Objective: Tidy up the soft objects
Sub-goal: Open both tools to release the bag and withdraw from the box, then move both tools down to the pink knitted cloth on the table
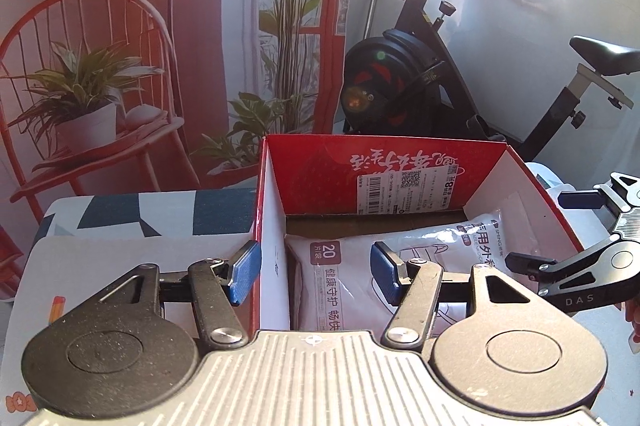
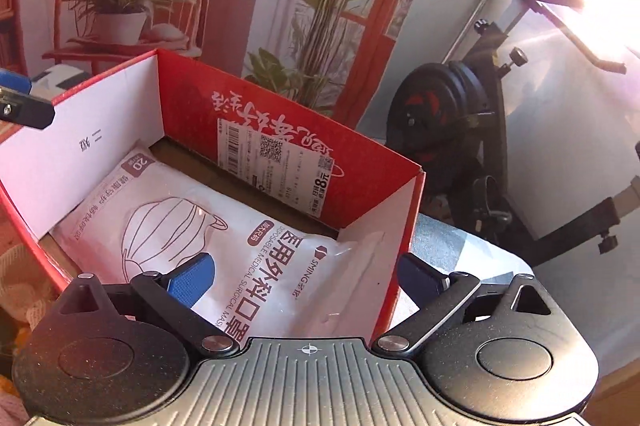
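A red cardboard box point(image 1: 316, 166) point(image 2: 276, 118) stands open on the table. A white soft pack of surgical masks point(image 1: 348, 282) point(image 2: 224, 226) lies flat inside it. My left gripper point(image 1: 314, 272) is open and straddles the box's left wall, one blue pad point(image 1: 244, 272) outside and one inside over the pack. My right gripper point(image 2: 306, 280) is open and straddles the box's right wall, its left pad point(image 2: 190, 280) over the pack. The right gripper also shows at the right edge of the left wrist view point(image 1: 560, 230). Neither holds anything.
A blue-and-white patterned cloth point(image 1: 132, 214) covers the table left of the box. A black exercise bike point(image 1: 420, 74) point(image 2: 472, 114) stands behind the table. A backdrop with a printed red chair and plants point(image 1: 100, 74) hangs behind.
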### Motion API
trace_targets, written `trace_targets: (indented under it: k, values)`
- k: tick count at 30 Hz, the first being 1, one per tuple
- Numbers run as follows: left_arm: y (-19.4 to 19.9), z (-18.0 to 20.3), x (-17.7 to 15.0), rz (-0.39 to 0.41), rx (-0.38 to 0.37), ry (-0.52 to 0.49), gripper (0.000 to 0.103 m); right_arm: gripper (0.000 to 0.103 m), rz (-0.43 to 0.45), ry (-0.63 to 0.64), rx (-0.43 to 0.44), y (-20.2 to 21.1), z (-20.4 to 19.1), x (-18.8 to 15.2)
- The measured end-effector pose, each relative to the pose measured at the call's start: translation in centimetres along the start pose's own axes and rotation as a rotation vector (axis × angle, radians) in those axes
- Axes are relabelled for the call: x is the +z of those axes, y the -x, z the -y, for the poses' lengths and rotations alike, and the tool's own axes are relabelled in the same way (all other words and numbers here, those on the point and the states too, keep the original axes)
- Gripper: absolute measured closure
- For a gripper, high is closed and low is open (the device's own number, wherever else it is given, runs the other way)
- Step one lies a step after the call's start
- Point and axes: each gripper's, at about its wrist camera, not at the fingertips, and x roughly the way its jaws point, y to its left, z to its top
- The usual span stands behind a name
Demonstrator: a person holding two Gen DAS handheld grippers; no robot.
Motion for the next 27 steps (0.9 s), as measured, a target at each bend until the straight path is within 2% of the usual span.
trace_targets:
  k: [8, 15, 25, 27]
  values:
    - [2.8, -0.6, -2.7, -0.024, -0.016, 0.024, 0.039, 0.006, 0.123, -0.216, 0.050, 4.8, 1.7, -3.1]
    - [5.5, -1.3, -6.5, -0.055, -0.034, 0.043, 0.037, 0.008, 0.174, -0.287, 0.089, 8.1, 1.3, -6.6]
    - [6.6, -1.8, -13.1, -0.143, -0.060, 0.126, 0.037, 0.011, 0.116, -0.307, 0.190, 8.7, -2.6, -12.7]
    - [6.7, -1.9, -14.3, -0.156, -0.067, 0.149, 0.037, 0.015, 0.094, -0.302, 0.206, 8.5, -3.3, -13.6]
